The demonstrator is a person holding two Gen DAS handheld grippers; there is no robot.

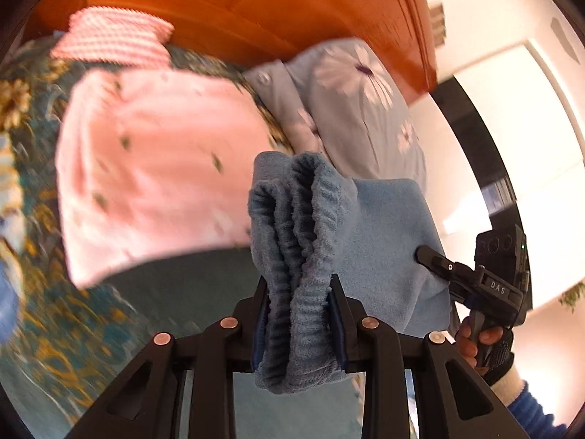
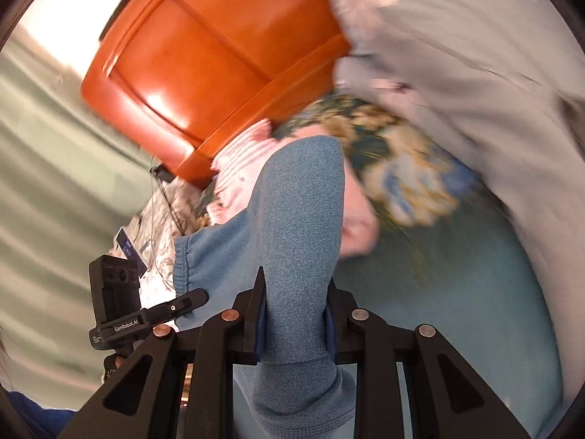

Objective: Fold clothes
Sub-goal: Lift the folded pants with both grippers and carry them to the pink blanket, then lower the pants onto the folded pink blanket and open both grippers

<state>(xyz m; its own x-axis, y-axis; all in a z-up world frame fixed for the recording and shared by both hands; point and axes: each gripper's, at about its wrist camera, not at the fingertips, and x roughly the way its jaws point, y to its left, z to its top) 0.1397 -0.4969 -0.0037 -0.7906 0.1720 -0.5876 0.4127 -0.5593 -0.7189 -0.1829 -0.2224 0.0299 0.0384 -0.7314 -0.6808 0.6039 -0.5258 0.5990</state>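
A blue fleece garment [image 1: 387,241] with a ribbed elastic band hangs in the air between both grippers. My left gripper [image 1: 299,285] is shut on its bunched ribbed band. My right gripper [image 2: 294,285] is shut on another folded part of the same garment [image 2: 299,219]. The right gripper also shows in the left wrist view [image 1: 438,263], at the garment's right side. The left gripper shows in the right wrist view [image 2: 182,303], at the garment's lower left. Both views are blurred by motion.
A folded pink garment [image 1: 153,168] lies on the floral bedspread [image 1: 73,314]. A pink checked cloth [image 1: 117,36] and a grey flowered pillow [image 1: 358,109] lie by the orange wooden headboard [image 1: 256,3]. A phone [image 2: 128,246] lies at the bed's edge.
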